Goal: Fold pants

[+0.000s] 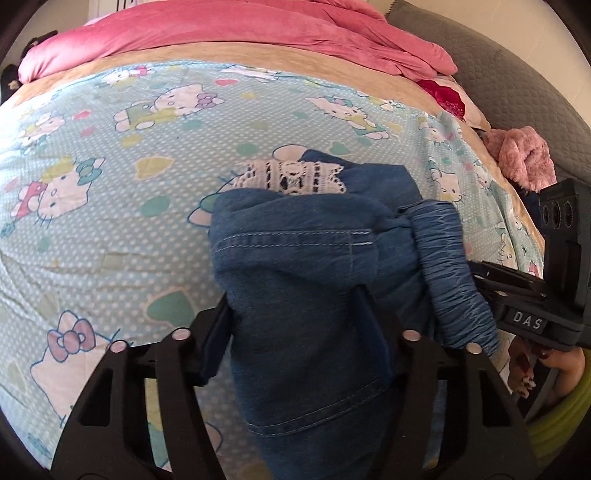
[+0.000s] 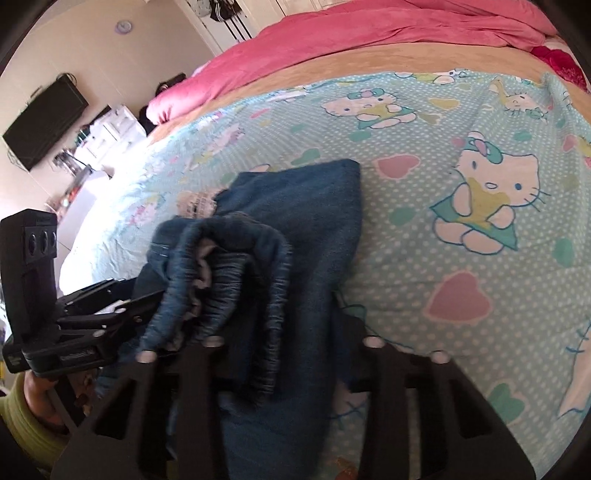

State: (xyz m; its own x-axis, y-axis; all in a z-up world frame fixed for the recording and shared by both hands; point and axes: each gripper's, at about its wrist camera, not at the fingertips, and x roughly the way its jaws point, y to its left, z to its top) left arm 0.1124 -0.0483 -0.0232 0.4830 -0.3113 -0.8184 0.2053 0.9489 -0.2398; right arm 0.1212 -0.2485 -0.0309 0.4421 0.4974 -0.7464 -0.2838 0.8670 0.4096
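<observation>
Closest in, left tool (image 1: 295, 314) half closed around a bunched fold of the denim pants (image 1: 314, 258), fingers (image 1: 216, 332) pressed against the cloth on both sides. Same deal with the right tool (image 2: 280, 328): narrowed down on the gathered elastic waistband (image 2: 236, 266), fabric stuffed between its fingers (image 2: 354, 343), so both look like a proper grip. No earlier shot to compare, so only the grip itself to go on.

Right tool also showing at the right edge of the left wrist view (image 1: 476, 273), nosing into the waistband from the side, with a hand (image 1: 546, 365) and a yellow-green sleeve (image 1: 561, 413) behind it. Left tool visible at the left of the right wrist view too (image 2: 147, 295).

Pants lying crumpled in a heap on the bed, on a light blue cartoon-cat sheet (image 1: 110, 221), a strip of white lace trim (image 1: 291, 177) poking out at the far end of the pile.

Further back, fuzzy pink thing (image 1: 521, 155) by the bed's right edge, then a pink blanket (image 1: 240, 29) piled across the far side. Way off left in the right view, a dark flat screen (image 2: 44, 122) on the wall.
</observation>
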